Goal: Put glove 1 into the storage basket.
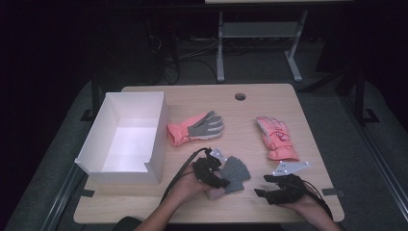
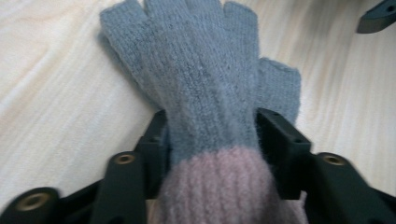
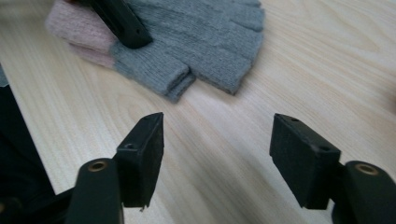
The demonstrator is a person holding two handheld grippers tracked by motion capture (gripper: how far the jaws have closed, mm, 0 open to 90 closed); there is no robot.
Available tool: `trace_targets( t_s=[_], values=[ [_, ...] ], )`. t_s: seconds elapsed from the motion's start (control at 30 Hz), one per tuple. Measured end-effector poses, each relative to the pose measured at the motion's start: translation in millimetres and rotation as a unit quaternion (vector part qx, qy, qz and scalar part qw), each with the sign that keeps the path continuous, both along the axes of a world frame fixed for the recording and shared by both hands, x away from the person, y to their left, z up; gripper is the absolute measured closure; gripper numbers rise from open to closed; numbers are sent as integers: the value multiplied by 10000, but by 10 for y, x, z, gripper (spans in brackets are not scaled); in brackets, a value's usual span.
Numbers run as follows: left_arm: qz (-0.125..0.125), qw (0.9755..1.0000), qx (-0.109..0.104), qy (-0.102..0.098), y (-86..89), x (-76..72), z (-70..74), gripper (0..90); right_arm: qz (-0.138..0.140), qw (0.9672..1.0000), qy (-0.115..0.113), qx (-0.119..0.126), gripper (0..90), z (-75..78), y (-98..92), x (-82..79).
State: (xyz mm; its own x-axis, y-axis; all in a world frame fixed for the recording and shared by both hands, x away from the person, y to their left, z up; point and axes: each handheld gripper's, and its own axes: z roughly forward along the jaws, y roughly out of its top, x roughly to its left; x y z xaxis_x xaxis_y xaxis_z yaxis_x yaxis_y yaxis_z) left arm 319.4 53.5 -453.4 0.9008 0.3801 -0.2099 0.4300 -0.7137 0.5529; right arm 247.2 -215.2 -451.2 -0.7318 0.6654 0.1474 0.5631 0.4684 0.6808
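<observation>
Two claws work at the near edge of the surface [image 1: 269, 103]. Left claw [image 2: 212, 140] is clamped on a knitted glove [image 2: 205, 79], its jaws pressing both sides where the fuzzy pink cuff meets the grey hand; the short grey fingers fan flat on the wood. Right claw [image 3: 217, 158] stands apart, nothing between its jaws, just beside the glove. Farther off lie two pink gloves [image 1: 195, 128] and a white box [image 1: 155, 139].

A white box [image 1: 126, 139] sits at the table's [image 1: 269, 103] left; two pink gloves [image 1: 195, 128] [image 1: 276, 137] lie right of it.
</observation>
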Motion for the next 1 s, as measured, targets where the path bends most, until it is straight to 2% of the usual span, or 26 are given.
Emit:
trace_targets(
  t_s=[0.07, 0.17, 0.27, 0.47, 0.7, 0.8, 1.0],
  values=[
    [38, 10000, -3, 64, -6, 2, 3, 553, -26, 10000, 30, -8, 321, -5, -1, 3],
    [26, 10000, 15, 54, -14, -3, 18, 593, -12, 10000, 34, -23, 302, 1, -2, 6],
    [59, 9998, -48, 185, -4, 27, 39, 609, -36, 10000, 5, 7, 263, 6, 12, 10],
    [111, 9996, -96, 229, 25, 59, 117, 618, -23, 10000, 16, 4, 236, -5, 10, 11],
    [275, 9992, -196, 214, 107, 92, 286, 618, -37, 10000, 22, 3, 204, -20, 19, 21],
    [404, 9988, -237, 122, 177, 104, 420, 617, -22, 10000, 34, 5, 197, -25, 24, 20],
    [559, 9980, -266, 118, 261, 127, 609, 616, -81, 10000, 35, -2, 175, -31, 7, 13]
  ],
)
